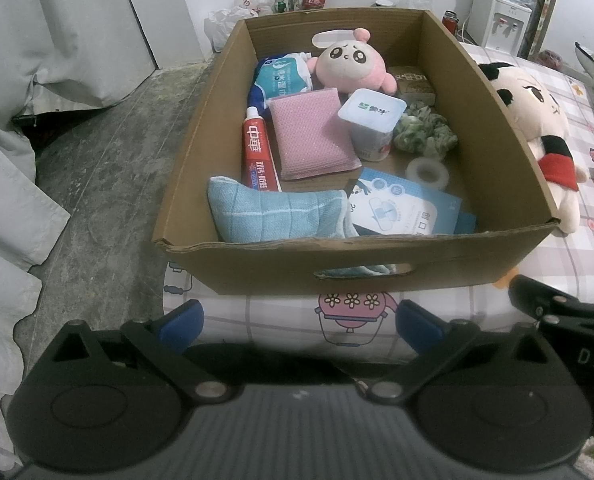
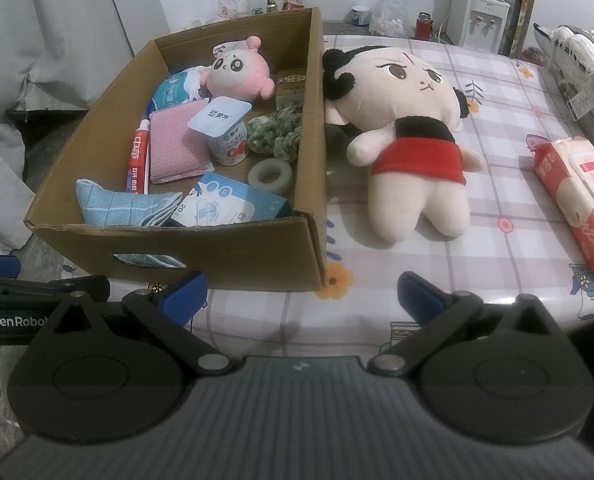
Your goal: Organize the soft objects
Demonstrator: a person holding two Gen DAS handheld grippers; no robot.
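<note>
A cardboard box [image 1: 377, 270] [image 2: 225, 252] stands on the table. It holds a pink plush [image 1: 351, 64] [image 2: 237, 70], a pink sponge cloth [image 1: 311, 136] [image 2: 175, 144], a blue cloth [image 1: 273, 210] [image 2: 125, 204], a green scrunchie [image 1: 423, 130] [image 2: 277, 134], toothpaste [image 1: 257, 152], a yogurt cup [image 1: 371, 124], a tape roll [image 1: 427, 168] and packets. A large doll plush [image 2: 409, 128] [image 1: 537, 120] lies on the table right of the box. My left gripper [image 1: 299, 326] is open and empty before the box. My right gripper [image 2: 301, 294] is open and empty near the box's front right corner.
A red wet-wipes pack [image 2: 577, 200] lies on the right of the checked tablecloth [image 2: 497, 240]. A water dispenser [image 2: 479, 20], bottles and bags stand at the back. White sheets hang on the left above a grey floor [image 1: 109, 160].
</note>
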